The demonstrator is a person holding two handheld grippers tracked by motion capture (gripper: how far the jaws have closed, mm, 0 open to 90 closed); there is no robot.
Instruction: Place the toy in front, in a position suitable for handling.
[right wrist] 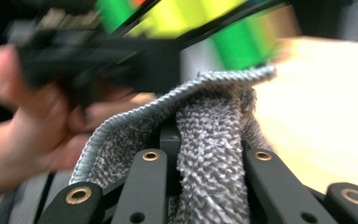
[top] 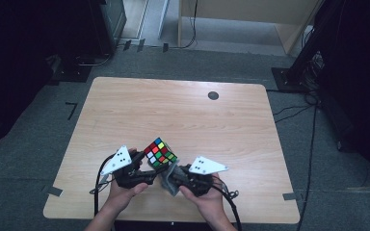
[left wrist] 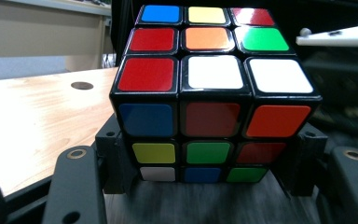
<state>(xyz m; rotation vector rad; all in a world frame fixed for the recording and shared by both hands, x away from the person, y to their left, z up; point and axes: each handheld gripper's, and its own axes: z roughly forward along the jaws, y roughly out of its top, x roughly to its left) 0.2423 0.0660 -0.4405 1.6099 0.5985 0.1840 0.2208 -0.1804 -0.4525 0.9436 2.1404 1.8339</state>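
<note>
The left gripper (top: 150,174) is clamped on the cube (top: 159,152), and the right gripper (top: 169,179), squeezing a cloth (top: 169,176), sits just under the cube's bottom.

Near edge of my wooden table (top: 183,103): one scrambled colour cube (top: 159,152), raised and tilted, gripped at its lower left by my left gripper (top: 147,169). Just right of it, one grey cloth (top: 169,179), clamped in my right gripper (top: 172,179) and touching the cube's lower side. Far side of the tabletop: one small dark round disc (top: 213,95), well apart from both.
</note>
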